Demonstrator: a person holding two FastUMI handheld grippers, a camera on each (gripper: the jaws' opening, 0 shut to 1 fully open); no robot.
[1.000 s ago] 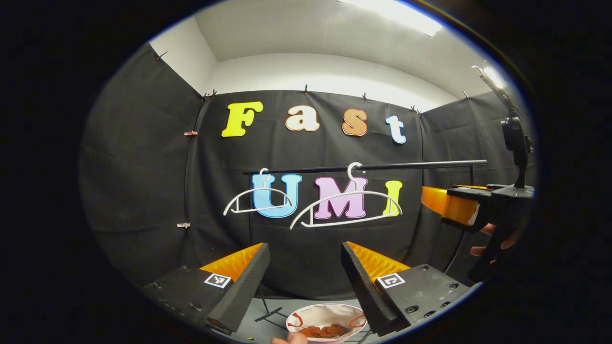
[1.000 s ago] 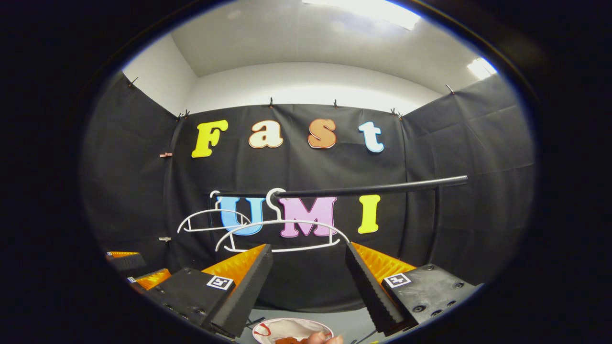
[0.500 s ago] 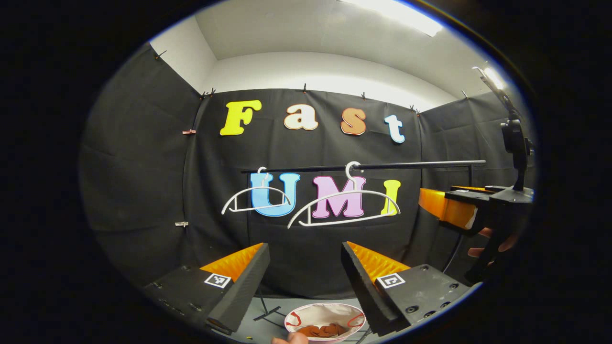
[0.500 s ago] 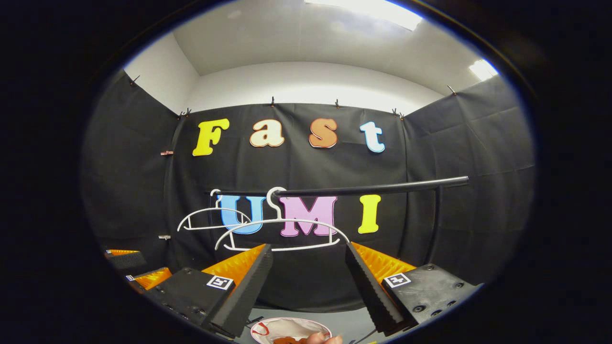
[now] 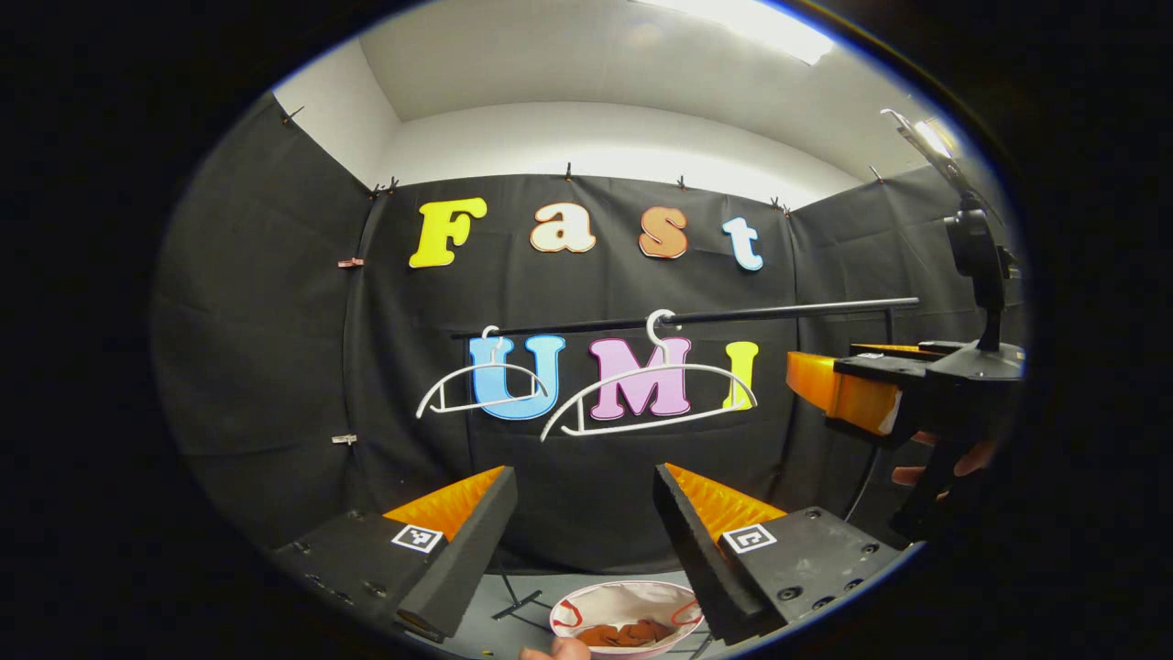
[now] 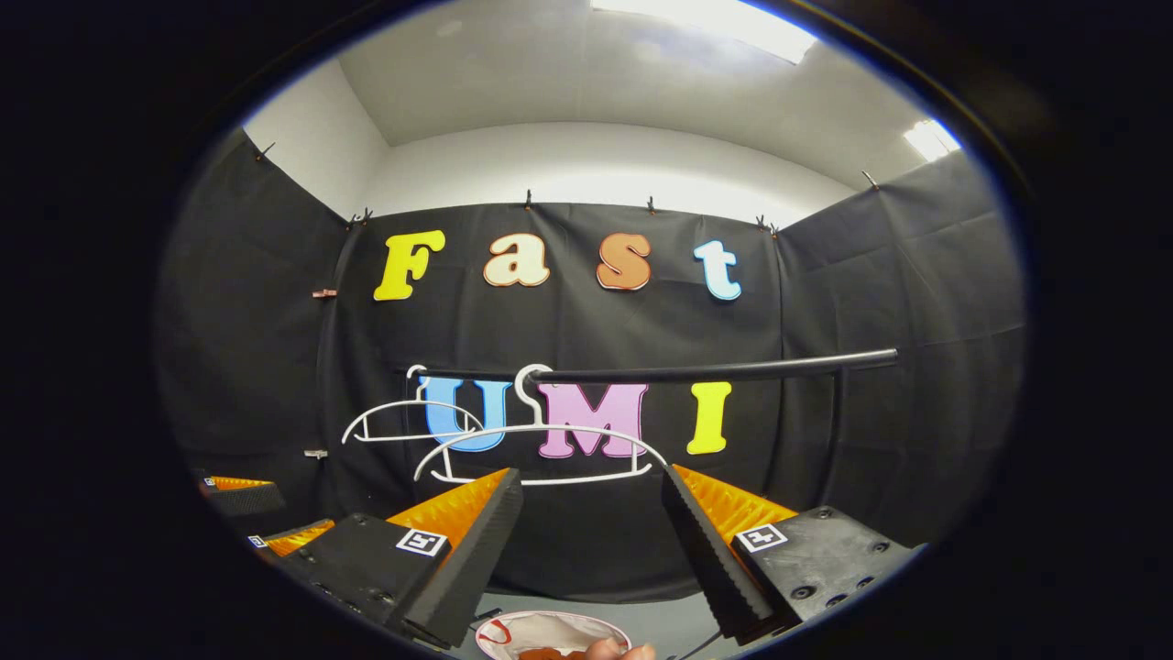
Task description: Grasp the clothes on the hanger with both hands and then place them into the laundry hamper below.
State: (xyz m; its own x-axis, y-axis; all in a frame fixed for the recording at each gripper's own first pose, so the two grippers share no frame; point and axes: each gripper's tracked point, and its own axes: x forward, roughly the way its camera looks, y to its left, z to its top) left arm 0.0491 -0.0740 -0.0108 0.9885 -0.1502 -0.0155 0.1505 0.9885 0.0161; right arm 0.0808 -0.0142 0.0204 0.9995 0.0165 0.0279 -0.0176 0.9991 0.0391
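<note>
While both grippers, left (image 5: 585,513) and right (image 6: 591,518), stand spread and grasp nothing, I count two bare hangers (image 5: 648,399) on one rail (image 5: 696,318); the clothes (image 5: 626,632) lie in the one hamper (image 5: 626,605) below.

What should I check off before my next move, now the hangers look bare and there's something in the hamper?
1. Left gripper open, holding nothing: ok.
2. Right gripper open, holding nothing: ok.
3. Near hanger bare on the rail: ok.
4. Far hanger bare: ok.
5. Brown clothes lying inside the laundry hamper: ok.
6. Clothes fully below the hamper rim: cannot tell.
</note>
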